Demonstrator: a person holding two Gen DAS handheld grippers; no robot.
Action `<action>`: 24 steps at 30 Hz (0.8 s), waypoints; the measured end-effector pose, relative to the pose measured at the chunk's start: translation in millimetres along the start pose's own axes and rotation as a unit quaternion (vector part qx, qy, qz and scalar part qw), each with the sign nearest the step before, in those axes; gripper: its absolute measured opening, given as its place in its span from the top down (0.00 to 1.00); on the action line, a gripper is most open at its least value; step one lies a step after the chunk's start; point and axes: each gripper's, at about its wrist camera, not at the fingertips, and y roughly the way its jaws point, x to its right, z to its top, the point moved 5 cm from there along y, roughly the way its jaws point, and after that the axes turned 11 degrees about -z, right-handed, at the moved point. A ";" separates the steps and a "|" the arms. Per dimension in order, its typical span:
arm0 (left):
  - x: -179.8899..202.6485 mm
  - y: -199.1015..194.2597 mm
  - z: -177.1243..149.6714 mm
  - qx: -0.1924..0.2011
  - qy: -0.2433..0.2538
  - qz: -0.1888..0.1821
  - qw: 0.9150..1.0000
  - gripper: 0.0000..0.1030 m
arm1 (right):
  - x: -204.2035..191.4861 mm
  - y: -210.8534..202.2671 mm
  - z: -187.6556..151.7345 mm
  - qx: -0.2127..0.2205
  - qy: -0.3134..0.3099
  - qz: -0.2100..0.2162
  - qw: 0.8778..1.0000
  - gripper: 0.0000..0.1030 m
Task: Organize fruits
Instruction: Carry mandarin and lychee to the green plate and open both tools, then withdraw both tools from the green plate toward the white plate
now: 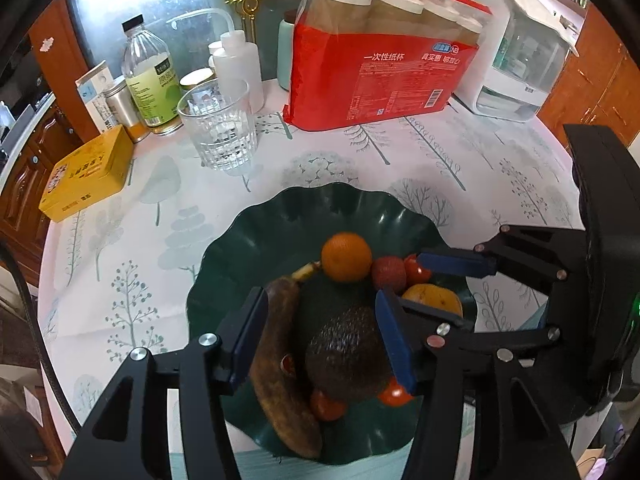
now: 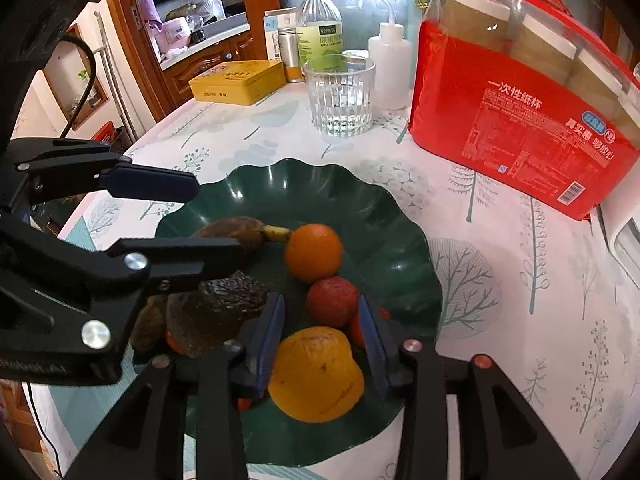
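A dark green wavy plate [image 1: 280, 220] [image 2: 384, 216] holds the fruit: a brown overripe banana [image 1: 282, 360] [image 2: 236, 232], a dark avocado [image 1: 344, 356] [image 2: 224, 312], an orange [image 1: 346, 257] [image 2: 314, 253], a red lychee [image 1: 389, 273] [image 2: 332, 301], a yellow-orange fruit [image 1: 434, 298] [image 2: 316, 372] and small red tomatoes [image 1: 394, 394]. My left gripper [image 1: 320, 332] is open, its fingers either side of the banana and avocado. My right gripper [image 2: 322, 332] is open around the yellow-orange fruit, just above it. It also shows in the left wrist view [image 1: 416, 276].
Behind the plate stand a ribbed glass [image 1: 218, 128] [image 2: 340, 96], a yellow tin [image 1: 86, 174] [image 2: 238, 80], a vinegar bottle [image 1: 150, 76], a white squeeze bottle [image 1: 240, 68], a red pack of paper cups [image 1: 380, 76] [image 2: 520, 120] and a white appliance [image 1: 516, 48]. The table edge runs at left.
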 end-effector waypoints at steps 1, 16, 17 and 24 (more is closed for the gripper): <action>-0.3 -3.1 -1.9 0.001 -0.001 0.002 1.000 0.45 | -0.2 -1.2 0.2 0.001 -0.001 -0.001 1.000 0.62; 6.4 -45.6 -36.9 0.021 -0.020 0.025 0.999 0.27 | 3.1 -41.7 -15.7 0.010 0.004 -0.020 1.000 0.62; 8.2 -48.7 -39.4 0.023 -0.020 0.027 0.999 0.26 | 3.1 -44.4 -17.7 0.010 0.004 -0.020 1.000 0.62; 26.1 -73.4 -67.8 0.032 -0.032 0.026 0.999 0.25 | 4.5 -73.5 -40.7 0.011 0.011 -0.018 1.000 0.62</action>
